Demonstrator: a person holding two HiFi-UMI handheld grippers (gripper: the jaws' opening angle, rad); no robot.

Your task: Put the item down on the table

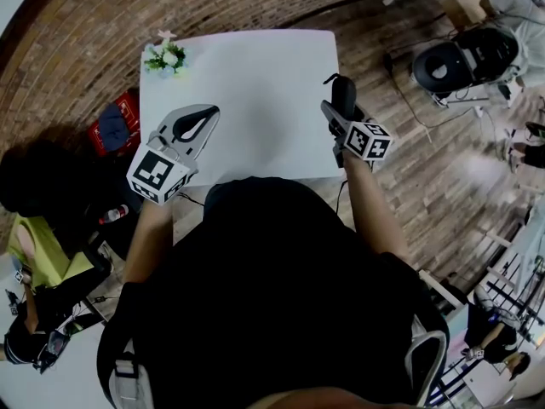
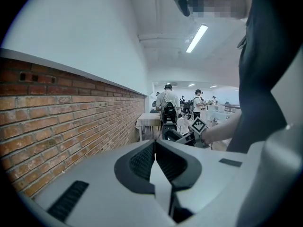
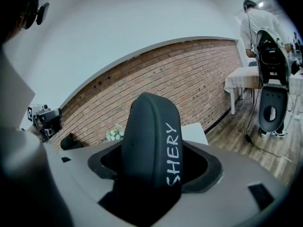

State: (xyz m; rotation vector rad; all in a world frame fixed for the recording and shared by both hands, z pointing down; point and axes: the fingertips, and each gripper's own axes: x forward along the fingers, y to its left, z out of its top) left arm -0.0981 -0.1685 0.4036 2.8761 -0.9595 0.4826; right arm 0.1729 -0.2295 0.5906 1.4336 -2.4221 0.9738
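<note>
**Right claw** (image 3: 156, 170): clamped on a black rounded oblong case (image 3: 150, 141) that bears the white lettering "SHERY" along one edge
- The case stands lengthwise between the two jaws
- Its lower end sits deep inside the claw, and its rounded upper end projects well past the jaw tips
- In the head view the case points forward from the claw, at the right edge of the white square counter (image 1: 255, 83)
- No view shows whether the case touches the counter surface

**Left claw** (image 2: 155, 144): jaws pressed together tip to tip, holding nothing
- In the head view this claw sits over the near left corner of the counter, well apart from the right claw
- The left gripper view shows the right claw's marker cube ahead of the jaw tips

**Surroundings**
- A small bunch of white flowers with green leaves (image 1: 164, 58) lies on the counter's far left corner, ahead of the left claw and well apart from the case
- A red brick wall (image 3: 189, 79) stands beyond the counter, ahead of the right claw
</note>
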